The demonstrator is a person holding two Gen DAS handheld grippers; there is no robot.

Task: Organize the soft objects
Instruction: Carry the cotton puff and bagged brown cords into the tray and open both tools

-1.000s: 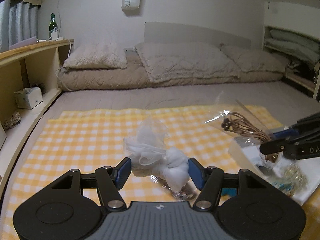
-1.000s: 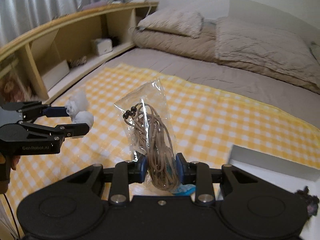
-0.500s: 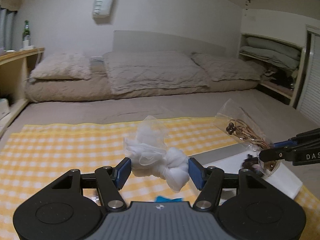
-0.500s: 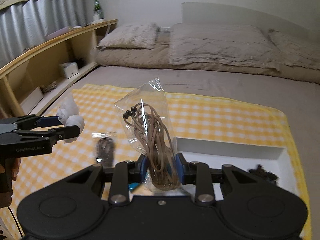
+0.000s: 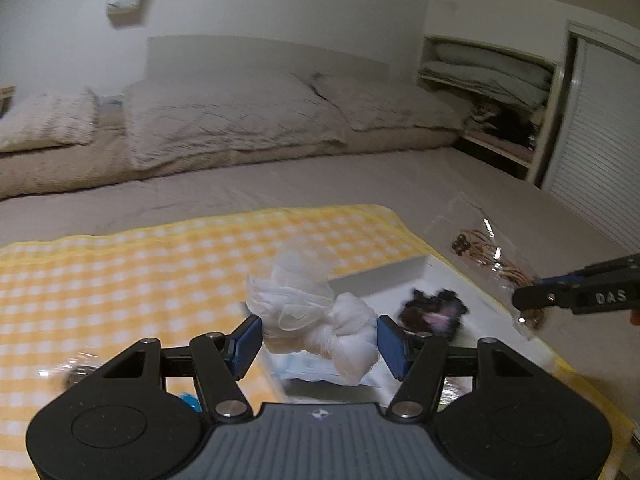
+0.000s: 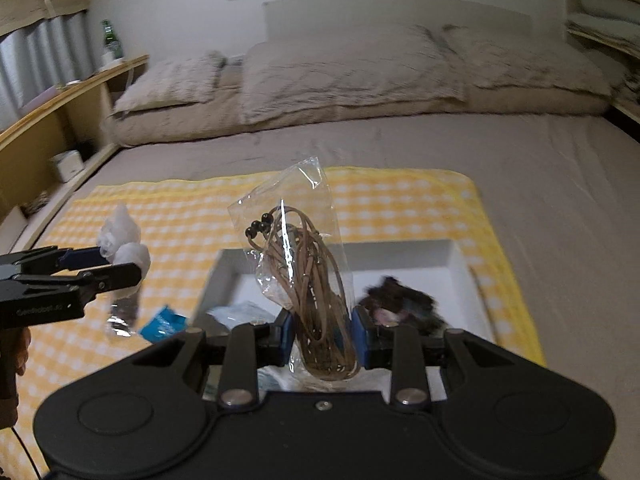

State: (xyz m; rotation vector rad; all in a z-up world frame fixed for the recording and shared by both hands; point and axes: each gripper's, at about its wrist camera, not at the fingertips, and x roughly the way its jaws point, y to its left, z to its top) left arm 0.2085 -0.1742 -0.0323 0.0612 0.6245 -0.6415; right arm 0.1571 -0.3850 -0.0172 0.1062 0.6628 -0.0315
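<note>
Covering a grey bed (image 6: 520,168), a yellow checked cloth (image 6: 192,216) bears a white tray (image 6: 400,256). Left tongs (image 5: 318,340) clamp white cloth (image 5: 320,320); right tongs (image 6: 322,334) pinch a bagged cord (image 6: 308,272). Pillows (image 6: 352,76) line the wall.

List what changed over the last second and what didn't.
Both grippers swung toward the white tray, which now sits ahead of them. The left gripper still clamps the white cloth bundle; the right gripper still clamps the bagged cord. Nothing released.

Yellow-and-white checked cloth (image 6: 400,200), white tray (image 6: 400,256), white fabric bundle (image 5: 316,316), tan cord (image 6: 316,288), beige pillows (image 6: 352,76).
</note>
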